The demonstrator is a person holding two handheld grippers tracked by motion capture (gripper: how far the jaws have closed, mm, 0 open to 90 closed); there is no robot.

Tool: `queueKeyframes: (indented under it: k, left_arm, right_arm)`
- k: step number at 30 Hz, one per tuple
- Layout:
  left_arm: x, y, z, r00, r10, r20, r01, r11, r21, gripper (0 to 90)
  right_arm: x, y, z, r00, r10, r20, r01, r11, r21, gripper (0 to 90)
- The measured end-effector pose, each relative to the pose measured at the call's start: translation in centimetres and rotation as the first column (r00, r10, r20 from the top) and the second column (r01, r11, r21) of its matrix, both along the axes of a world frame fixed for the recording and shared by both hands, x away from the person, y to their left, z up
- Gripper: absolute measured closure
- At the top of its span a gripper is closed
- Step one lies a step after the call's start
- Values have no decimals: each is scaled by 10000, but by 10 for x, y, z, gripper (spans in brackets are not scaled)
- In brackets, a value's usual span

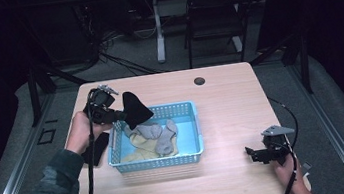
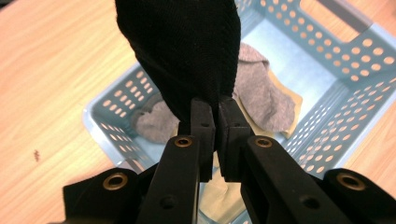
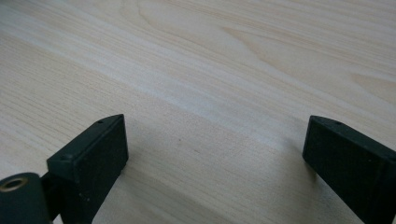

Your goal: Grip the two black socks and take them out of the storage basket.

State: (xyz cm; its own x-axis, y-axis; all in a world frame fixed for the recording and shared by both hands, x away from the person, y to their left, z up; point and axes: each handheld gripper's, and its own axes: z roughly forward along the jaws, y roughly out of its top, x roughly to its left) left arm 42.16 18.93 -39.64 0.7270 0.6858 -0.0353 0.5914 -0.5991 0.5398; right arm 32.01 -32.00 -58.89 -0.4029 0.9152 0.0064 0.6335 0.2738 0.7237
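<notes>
My left gripper (image 1: pixel 121 115) (image 2: pixel 215 108) is shut on a black sock (image 1: pixel 135 109) (image 2: pixel 182 51) and holds it above the left end of a light blue basket (image 1: pixel 187 154) (image 2: pixel 345 93). Inside the basket lie grey socks (image 1: pixel 160 131) (image 2: pixel 264 93) and a beige sock (image 1: pixel 139 149) (image 2: pixel 219 196). A second black sock (image 1: pixel 97 148) lies on the table just left of the basket, under my left hand. My right gripper (image 1: pixel 253 153) (image 3: pixel 215 154) rests low over bare wood at the front right, open, with nothing between its jaws.
The wooden table (image 1: pixel 226 105) (image 3: pixel 210 70) has a round cable hole (image 1: pixel 199 80) near its far edge. A folding chair (image 1: pixel 215 15) and a desk leg (image 1: pixel 158 28) stand beyond the table. Cables trail from both grippers toward the front edge.
</notes>
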Motion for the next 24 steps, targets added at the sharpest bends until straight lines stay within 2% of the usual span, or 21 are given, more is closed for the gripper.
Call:
queueKeyframes:
  k: [5,15,20,24]
  left_arm:
    - [-2,4,16,9995,40,323,-39,10000,-44,865]
    - [-6,22,45,9947,457,922,-434,9987,-266,866]
    - [-7,36,54,9908,736,1131,-704,9970,-321,864]
    - [-7,49,55,9871,1069,1193,-1037,9941,-329,865]
  right_arm:
    - [0,0,0,10000,-2,-4,2,10000,-3,62]
    - [0,0,0,10000,-42,20,42,10000,34,62]
    - [0,0,0,10000,-43,21,43,10000,35,62]
    - [0,0,0,10000,-43,21,43,10000,35,61]
